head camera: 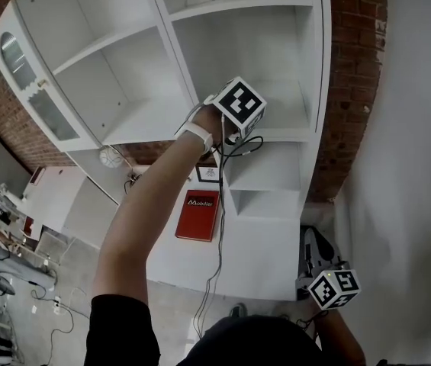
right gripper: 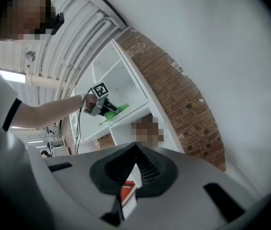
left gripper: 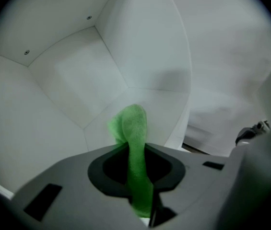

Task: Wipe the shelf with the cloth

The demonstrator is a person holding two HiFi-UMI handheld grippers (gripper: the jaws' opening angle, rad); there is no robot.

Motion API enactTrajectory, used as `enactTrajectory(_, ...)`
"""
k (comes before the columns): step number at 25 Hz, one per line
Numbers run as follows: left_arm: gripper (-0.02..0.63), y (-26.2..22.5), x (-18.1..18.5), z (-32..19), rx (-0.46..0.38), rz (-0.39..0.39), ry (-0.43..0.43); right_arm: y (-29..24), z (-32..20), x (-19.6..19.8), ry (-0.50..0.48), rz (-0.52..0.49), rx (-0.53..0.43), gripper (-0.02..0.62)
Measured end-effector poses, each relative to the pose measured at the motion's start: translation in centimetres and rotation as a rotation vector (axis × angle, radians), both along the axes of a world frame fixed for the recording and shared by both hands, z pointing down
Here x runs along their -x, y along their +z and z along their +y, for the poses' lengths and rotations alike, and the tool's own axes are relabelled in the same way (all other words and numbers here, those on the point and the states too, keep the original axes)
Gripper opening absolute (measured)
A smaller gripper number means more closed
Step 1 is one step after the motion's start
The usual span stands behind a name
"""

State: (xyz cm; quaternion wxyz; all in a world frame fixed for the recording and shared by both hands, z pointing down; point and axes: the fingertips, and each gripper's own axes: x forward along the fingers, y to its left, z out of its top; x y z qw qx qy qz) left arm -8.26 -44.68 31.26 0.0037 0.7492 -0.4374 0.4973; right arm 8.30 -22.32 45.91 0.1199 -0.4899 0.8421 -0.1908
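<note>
- The left gripper (left gripper: 136, 176) was clamped on the cloth (left gripper: 133, 128) at the shelf (left gripper: 164, 107); it likely needed firm, flat strokes out from the back corner.
- The right gripper (right gripper: 135, 147) hung closed and empty.

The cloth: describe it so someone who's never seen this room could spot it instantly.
Find the tall white shelf against the brick wall. The left gripper reaches into its right-hand column, and the cloth is the bright green strip pinched in it, the only green thing among white boards.
</note>
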Motion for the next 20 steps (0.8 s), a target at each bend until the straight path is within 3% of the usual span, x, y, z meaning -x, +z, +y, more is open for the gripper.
enactTrajectory(4,0.064,0.0,-2.4,0.2,0.013,-0.008,0.064,1.2,0.1,-1.3,0.036,-0.017,0.041,0.0)
enactTrajectory(12,0.064,0.2,-8.3,1.5,0.035,0.006,0.214,1.1,0.1,-3.5,0.111,-0.005,0.036,0.0)
enactTrajectory(20,0.064,0.4,-11.2,3.3,0.028,-0.029,0.34,0.8,0.6,-4.5,0.17,0.003,0.03,0.0)
